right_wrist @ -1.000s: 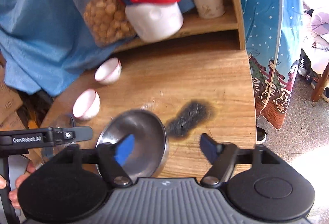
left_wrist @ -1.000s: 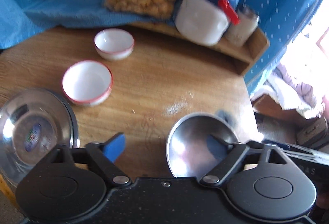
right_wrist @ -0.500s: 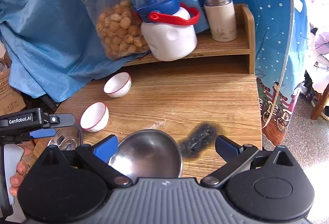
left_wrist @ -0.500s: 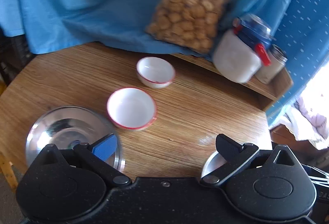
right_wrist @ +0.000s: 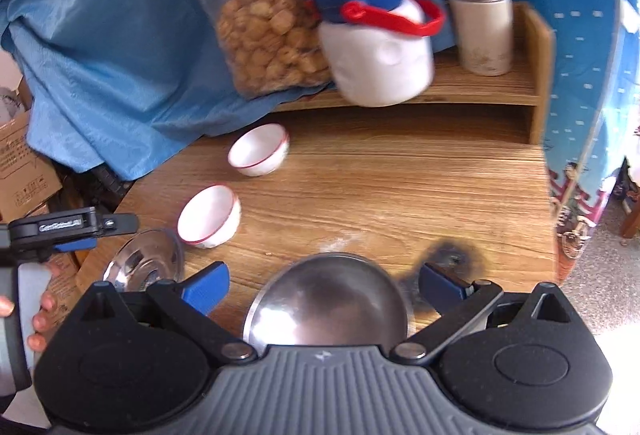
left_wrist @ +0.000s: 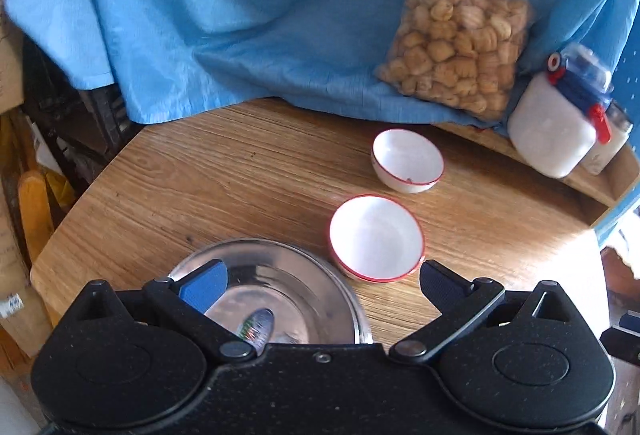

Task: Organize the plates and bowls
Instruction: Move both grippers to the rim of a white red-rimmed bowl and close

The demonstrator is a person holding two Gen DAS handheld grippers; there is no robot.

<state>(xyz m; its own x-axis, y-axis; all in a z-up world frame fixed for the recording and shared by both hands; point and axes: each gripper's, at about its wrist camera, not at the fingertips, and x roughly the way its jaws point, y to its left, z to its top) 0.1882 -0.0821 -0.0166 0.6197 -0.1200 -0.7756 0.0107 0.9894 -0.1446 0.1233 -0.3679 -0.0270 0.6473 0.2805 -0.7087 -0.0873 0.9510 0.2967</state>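
In the left wrist view my left gripper (left_wrist: 320,281) stands open above the table's near edge, its left finger over a steel plate (left_wrist: 280,287). A white red-rimmed bowl (left_wrist: 376,235) sits just beyond its right finger, and a second one (left_wrist: 406,159) lies farther back. In the right wrist view my right gripper (right_wrist: 326,285) is open with a steel bowl (right_wrist: 328,299) resting on the table between its fingers, the pads clear of it. The steel plate (right_wrist: 144,259), both white bowls (right_wrist: 210,215) (right_wrist: 260,149) and the left gripper (right_wrist: 76,239) show at the left.
A blue cloth (left_wrist: 240,15) drapes the back. A bag of snacks (right_wrist: 268,31), a white jar with a red handle (right_wrist: 376,47) and a steel-topped flask (right_wrist: 482,27) stand on a wooden shelf (right_wrist: 500,87). A dark scorch mark (right_wrist: 452,255) is near the steel bowl. A hand (right_wrist: 40,319) holds the left gripper.
My left gripper swung left, away from the steel bowl to over the steel plate. My right gripper's jaws widened and shifted so the steel bowl now lies centred between them.
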